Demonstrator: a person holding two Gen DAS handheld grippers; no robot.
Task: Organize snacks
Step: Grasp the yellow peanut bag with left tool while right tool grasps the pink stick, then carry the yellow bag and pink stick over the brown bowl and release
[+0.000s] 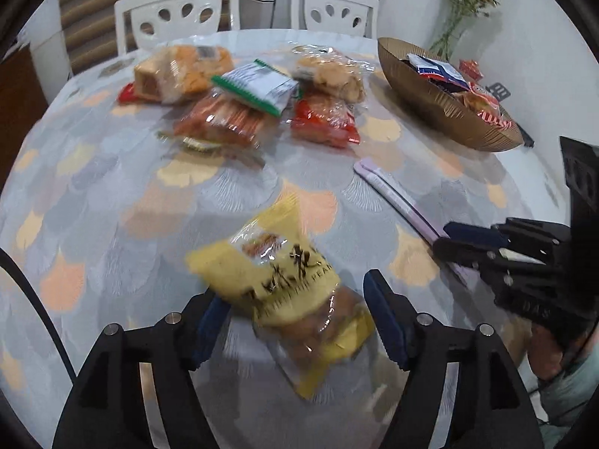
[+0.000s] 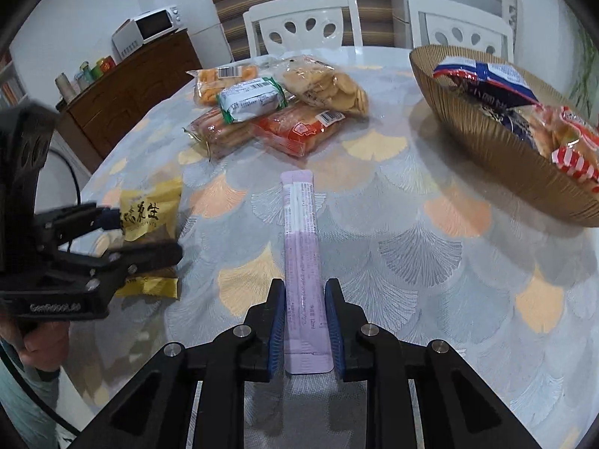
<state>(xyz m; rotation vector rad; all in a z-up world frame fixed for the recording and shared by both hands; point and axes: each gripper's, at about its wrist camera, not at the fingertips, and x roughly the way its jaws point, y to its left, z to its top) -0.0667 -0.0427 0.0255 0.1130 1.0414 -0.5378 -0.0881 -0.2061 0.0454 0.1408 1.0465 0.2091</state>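
I am straddling the yellow peanut packet [image 1: 284, 292] with the left gripper [image 1: 295, 321], jaws apart; the right gripper [image 2: 305, 321] is pinching the purple sachet [image 2: 301, 247], both bound for the far-right basket [image 2: 486, 146].

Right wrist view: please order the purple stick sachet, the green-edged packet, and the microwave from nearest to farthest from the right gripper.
1. Purple stick sachet: between the right gripper's fingers, straight ahead.
2. Green-edged packet: atop the snack pile, mid-table, ahead and left.
3. Microwave: on the wooden cabinet, beyond the table, far left.
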